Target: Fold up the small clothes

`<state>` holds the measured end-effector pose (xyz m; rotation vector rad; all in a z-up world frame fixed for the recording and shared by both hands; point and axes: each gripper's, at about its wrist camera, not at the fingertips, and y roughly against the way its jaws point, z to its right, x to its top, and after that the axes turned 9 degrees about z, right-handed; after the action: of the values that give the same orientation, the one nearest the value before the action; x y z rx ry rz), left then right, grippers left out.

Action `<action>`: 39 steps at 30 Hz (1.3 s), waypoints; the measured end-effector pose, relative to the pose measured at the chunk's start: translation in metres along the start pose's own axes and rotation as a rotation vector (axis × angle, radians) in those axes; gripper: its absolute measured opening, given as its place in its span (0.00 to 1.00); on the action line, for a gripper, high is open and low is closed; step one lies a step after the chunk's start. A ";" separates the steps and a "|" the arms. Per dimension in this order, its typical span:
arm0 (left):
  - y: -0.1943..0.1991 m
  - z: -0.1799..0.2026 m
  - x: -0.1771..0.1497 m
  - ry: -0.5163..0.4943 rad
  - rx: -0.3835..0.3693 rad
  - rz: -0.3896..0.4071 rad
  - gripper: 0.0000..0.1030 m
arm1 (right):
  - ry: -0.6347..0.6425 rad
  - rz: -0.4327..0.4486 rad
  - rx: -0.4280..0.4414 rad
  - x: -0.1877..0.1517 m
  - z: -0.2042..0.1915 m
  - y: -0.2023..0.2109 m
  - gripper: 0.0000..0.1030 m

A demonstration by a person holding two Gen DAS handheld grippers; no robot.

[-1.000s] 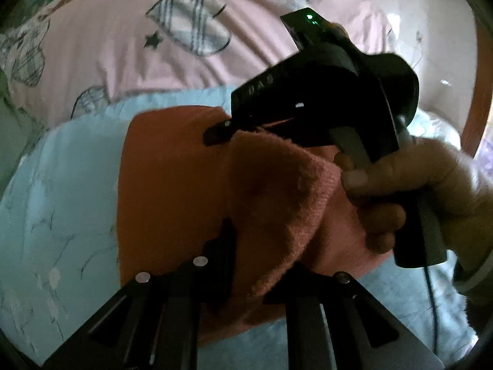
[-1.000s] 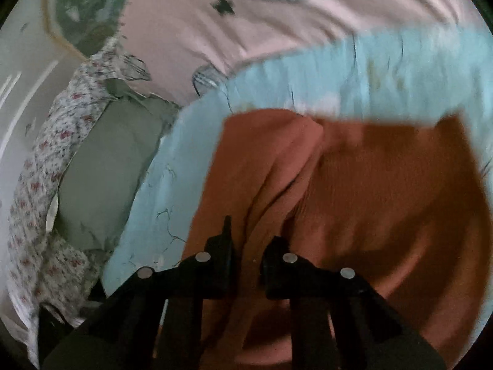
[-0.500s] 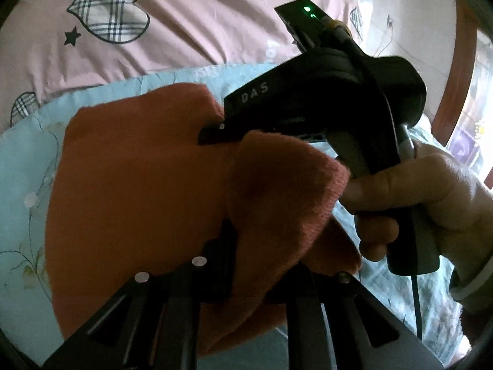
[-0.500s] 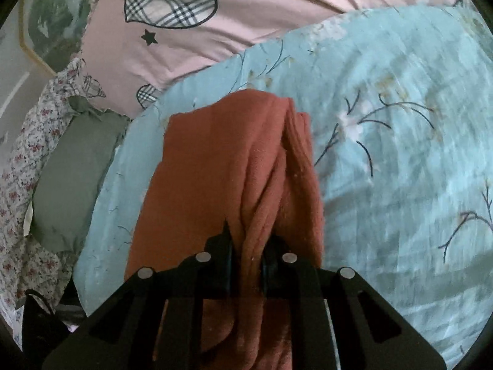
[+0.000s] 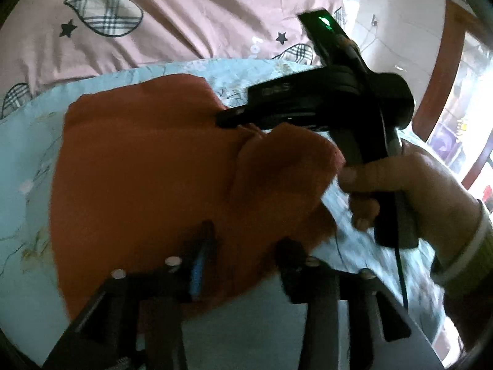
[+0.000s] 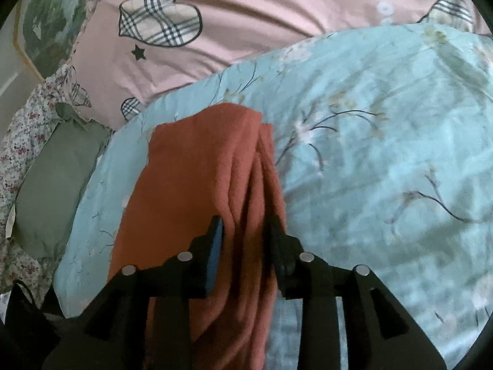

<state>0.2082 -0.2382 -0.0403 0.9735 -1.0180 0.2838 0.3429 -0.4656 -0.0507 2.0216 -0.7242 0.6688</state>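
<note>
From my left wrist view, the left gripper (image 5: 246,243) has its jaws parted, with the rust-orange garment (image 5: 138,178) lying between them on the light blue floral quilt (image 5: 27,160). Across from me a hand (image 5: 409,185) holds the right gripper (image 5: 225,118), its tip at a raised fold of the cloth (whether it pinches there, I cannot tell from here). From my right wrist view, the right gripper (image 6: 245,231) stands spread, a bunched ridge of the garment (image 6: 197,178) loose between its fingers, beside the pink heart-print cover (image 6: 262,15).
</note>
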 end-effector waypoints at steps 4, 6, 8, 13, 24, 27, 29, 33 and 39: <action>0.033 -0.020 -0.010 0.046 0.038 0.017 0.72 | -0.041 0.018 0.015 -0.007 0.003 0.019 0.69; 0.048 -0.040 -0.013 0.103 0.080 0.033 0.78 | -0.059 0.013 0.049 -0.011 0.005 0.024 0.71; 0.057 -0.058 -0.014 0.145 0.111 0.043 0.81 | -0.076 -0.011 0.073 -0.015 0.007 0.023 0.71; 0.048 -0.122 -0.010 0.305 0.132 0.019 0.83 | -0.102 -0.054 0.098 -0.019 0.009 0.008 0.71; -0.026 -0.186 -0.004 0.544 -0.101 -0.031 0.80 | -0.249 -0.123 0.197 -0.018 0.016 -0.041 0.49; -0.038 -0.187 -0.002 0.556 -0.110 -0.057 0.43 | -0.245 -0.129 0.193 -0.026 0.006 -0.043 0.33; -0.032 -0.189 -0.002 0.570 -0.117 -0.033 0.27 | -0.249 -0.106 0.216 -0.028 -0.001 -0.035 0.31; 0.010 -0.180 -0.001 0.537 -0.094 0.022 0.25 | -0.202 -0.109 0.280 -0.036 -0.035 -0.026 0.29; 0.103 -0.183 -0.015 0.489 0.032 0.117 0.25 | -0.114 -0.134 0.401 -0.060 -0.108 -0.039 0.29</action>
<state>0.2447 -0.0313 -0.0261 0.8179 -0.6225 0.6051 0.3096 -0.3406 -0.0608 2.4681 -0.5431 0.6635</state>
